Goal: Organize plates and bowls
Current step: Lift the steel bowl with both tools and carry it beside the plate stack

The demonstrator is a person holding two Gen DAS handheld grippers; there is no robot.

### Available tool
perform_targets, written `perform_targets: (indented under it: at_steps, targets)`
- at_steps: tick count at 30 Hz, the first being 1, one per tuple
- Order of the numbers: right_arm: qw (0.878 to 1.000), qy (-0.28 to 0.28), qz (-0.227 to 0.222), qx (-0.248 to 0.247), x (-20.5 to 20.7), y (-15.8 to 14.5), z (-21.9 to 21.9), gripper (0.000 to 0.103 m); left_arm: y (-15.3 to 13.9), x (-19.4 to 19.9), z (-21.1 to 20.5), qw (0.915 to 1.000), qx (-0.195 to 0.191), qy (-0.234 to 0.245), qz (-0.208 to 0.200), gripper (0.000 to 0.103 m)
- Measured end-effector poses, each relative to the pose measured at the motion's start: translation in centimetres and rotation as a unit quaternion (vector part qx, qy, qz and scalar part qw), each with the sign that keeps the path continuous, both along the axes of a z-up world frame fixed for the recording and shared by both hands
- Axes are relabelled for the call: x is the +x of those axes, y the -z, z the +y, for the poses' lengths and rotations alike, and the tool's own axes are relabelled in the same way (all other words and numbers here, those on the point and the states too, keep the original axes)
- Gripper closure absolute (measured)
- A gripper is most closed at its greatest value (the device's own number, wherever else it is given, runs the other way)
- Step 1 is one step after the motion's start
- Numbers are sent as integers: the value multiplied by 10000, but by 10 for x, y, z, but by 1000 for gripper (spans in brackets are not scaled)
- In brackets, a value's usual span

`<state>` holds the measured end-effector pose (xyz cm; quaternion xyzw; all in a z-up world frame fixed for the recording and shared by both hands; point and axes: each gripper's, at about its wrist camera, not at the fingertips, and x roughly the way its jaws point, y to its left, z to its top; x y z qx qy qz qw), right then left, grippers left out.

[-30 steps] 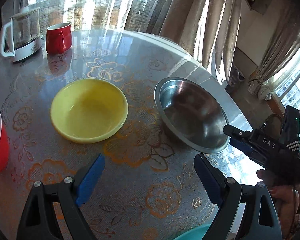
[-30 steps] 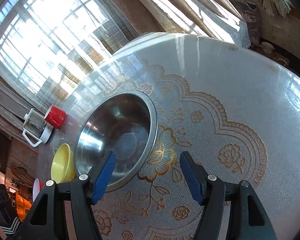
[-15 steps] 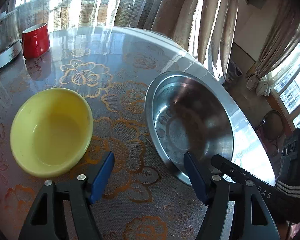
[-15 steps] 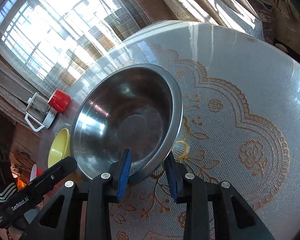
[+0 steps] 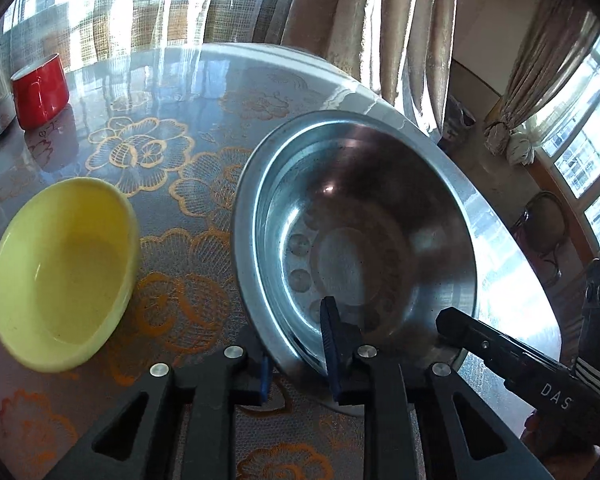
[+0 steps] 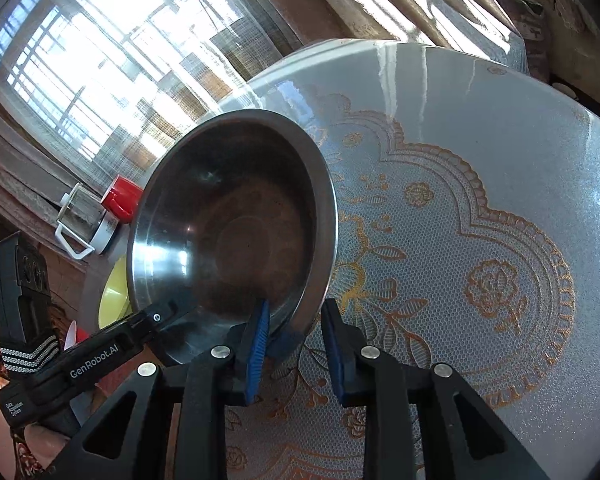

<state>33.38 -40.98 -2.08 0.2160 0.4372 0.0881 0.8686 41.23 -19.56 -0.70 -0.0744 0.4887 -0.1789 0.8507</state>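
1. Since the earlier frames, both grippers have advanced onto the steel bowl (image 5: 364,240); jaws that stood wide apart one second ago are now drawn in around its near rim.
2. Steel bowl: it sits on the worktop (image 6: 480,160) near the edge, to the right of the yellow bowl (image 5: 60,272). In the right wrist view its far side appears raised, so it may be tilted; whether the base is clear of the surface cannot be told.
3. Left gripper (image 5: 296,348): one jaw lies inside the bowl and the other outside, under the rim. The jaws are narrowed onto the near rim and appear to clamp it.
4. Right gripper (image 6: 296,344): the left jaw presses the inner wall. The right jaw stands just beside the outer wall with a gap showing, so the jaws are not fully seated; firm grip cannot be confirmed.
5. Step in hand, as judged: a two-point grasp of the steel bowl, prior to relocating it.
6. Next move, as judged: complete the right closure, then lift level with both grippers in step, since thin polished metal may slip.
7. Surroundings: a red mug (image 5: 40,88) and a glass kettle (image 6: 86,220) stand at the far side, well apart.
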Motion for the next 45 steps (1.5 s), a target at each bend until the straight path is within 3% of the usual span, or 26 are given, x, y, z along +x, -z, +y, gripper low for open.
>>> perform_targets:
  at_steps: [3,11,22,34,45]
  targets:
    - [10000,-42,12,20,-6,-2,4,84,1,-5,9,9997,-106,-112,178,81]
    - [9998,-177,113,26,-29,-6,21,84,-2,-38,29,9997,-109,-162,169,81]
    - [9993,-361,55,-20,-63,-25,48,84,-21,-90,59,9993,-160,-290,-194,80]
    - [9979,-630,-142,-49,-106,-51,96,84,-36,-158,115,9953,-556,-656,-441,79]
    - [9954,-883,-367,16,-152,-58,148,84,-31,-225,172,9893,-788,-1089,-562,79]
